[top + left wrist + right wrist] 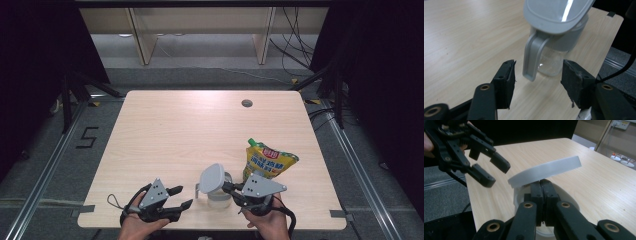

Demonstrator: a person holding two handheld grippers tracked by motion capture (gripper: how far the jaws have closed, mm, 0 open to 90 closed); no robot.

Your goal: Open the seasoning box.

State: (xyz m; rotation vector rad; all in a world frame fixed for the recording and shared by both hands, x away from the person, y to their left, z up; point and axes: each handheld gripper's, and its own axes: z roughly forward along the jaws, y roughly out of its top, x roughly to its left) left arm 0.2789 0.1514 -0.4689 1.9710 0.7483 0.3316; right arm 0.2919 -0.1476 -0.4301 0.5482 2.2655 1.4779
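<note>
At lower centre, the jug (218, 192) is clamped at its rim by the right gripper (233, 190); the left gripper (181, 197), jaws apart, is aimed at the handle (533, 57). The clamped rim itself is hidden under the tilted lid (545, 170).

Even, soft overhead light keeps the table (175, 130) bright while the surroundings fall nearly black. A white streak of glare crosses the jug lid (556, 12) just beyond the jaws. Shadows stay faint. The jaws closest to each gripper camera look soft and slightly blurred.

Open left tool (537, 76) facing jug handle (534, 56)
</note>
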